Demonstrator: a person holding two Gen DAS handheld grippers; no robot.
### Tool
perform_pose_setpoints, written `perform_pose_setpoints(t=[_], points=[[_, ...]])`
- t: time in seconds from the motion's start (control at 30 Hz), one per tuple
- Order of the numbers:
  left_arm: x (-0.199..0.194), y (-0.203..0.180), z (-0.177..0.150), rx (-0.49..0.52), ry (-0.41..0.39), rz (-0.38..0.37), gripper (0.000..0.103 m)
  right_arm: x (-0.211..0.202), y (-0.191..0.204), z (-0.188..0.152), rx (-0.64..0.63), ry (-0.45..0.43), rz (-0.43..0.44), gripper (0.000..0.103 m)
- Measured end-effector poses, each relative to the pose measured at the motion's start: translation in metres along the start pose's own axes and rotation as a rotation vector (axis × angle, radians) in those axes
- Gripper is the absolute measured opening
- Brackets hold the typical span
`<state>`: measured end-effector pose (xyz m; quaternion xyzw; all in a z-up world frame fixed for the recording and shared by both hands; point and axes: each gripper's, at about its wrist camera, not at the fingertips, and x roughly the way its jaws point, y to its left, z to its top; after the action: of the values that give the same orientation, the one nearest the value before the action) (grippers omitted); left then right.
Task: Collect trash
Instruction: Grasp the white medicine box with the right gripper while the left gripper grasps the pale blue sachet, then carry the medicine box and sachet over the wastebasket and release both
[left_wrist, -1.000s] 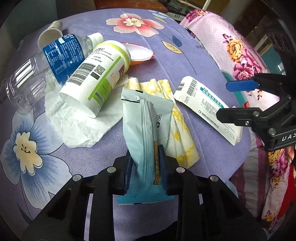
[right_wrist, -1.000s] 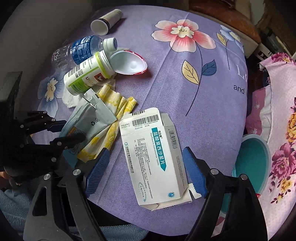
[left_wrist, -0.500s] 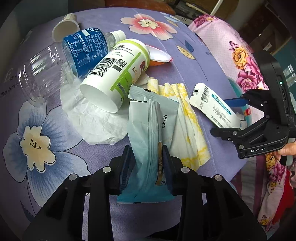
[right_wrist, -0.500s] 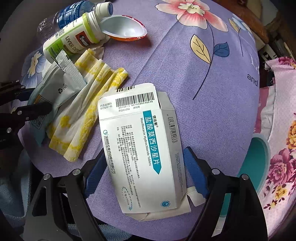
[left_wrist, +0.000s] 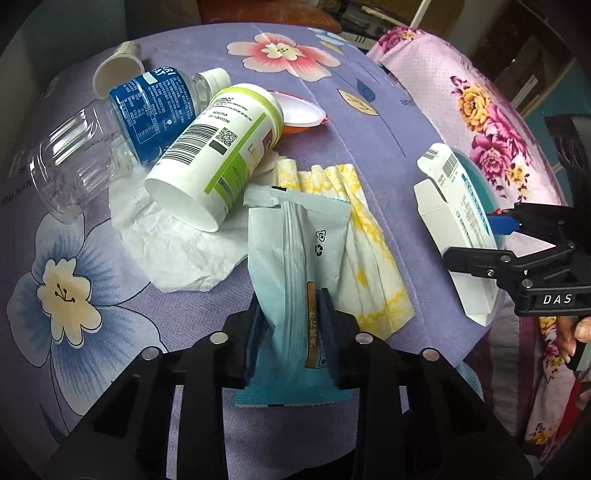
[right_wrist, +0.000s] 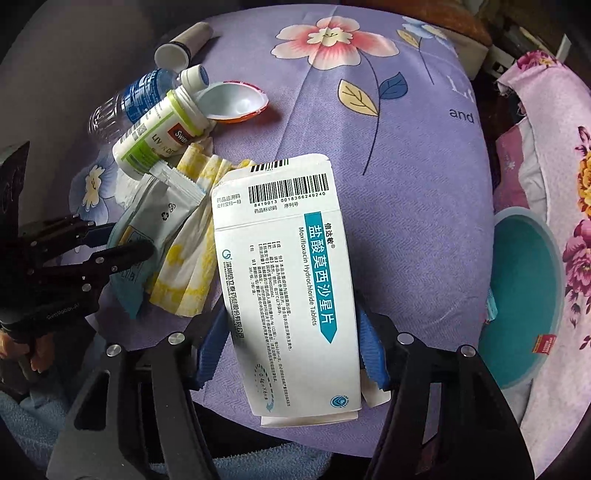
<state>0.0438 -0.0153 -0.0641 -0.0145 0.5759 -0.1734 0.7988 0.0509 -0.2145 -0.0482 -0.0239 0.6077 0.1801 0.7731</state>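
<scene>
Lengthwise along the right hand-held gripper (right_wrist: 291, 343), medicine box (right_wrist: 284, 280), barcode end outward.

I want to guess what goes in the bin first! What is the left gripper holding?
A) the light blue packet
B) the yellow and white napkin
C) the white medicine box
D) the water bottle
A: the left gripper has its jaws shut on the light blue packet, while the water bottle and the napkin lie loose on the cloth, and the medicine box sits in the right gripper.
</scene>
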Motion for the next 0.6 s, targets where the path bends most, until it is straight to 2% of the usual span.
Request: perform_pose_setpoints(t=[0.07, 0.17, 0.37, 0.6], points=[[-0.008, 0.002, -0.001, -0.014, -0.024, 0.014, 0.026, -0.008, -0.005, -0.004, 0.026, -0.029, 0.0, 0.06], [-0.024, 0.004, 0.001, -0.028, -0.058, -0.004, 0.026, -0.021, -0.018, -0.006, 0.061, -0.079, 0.011, 0.06], [-0.05, -0.007, 0.013, -0.012, -0.106, -0.003, 0.026, -0.04, -0.045, -0.003, 0.139, -0.176, 0.06, 0.06], [-0.039, -0.061, 0.043, 0.084, -0.1, -0.007, 0.026, -0.066, -0.099, -0.016, 0.275, -0.279, 0.073, 0.06]])
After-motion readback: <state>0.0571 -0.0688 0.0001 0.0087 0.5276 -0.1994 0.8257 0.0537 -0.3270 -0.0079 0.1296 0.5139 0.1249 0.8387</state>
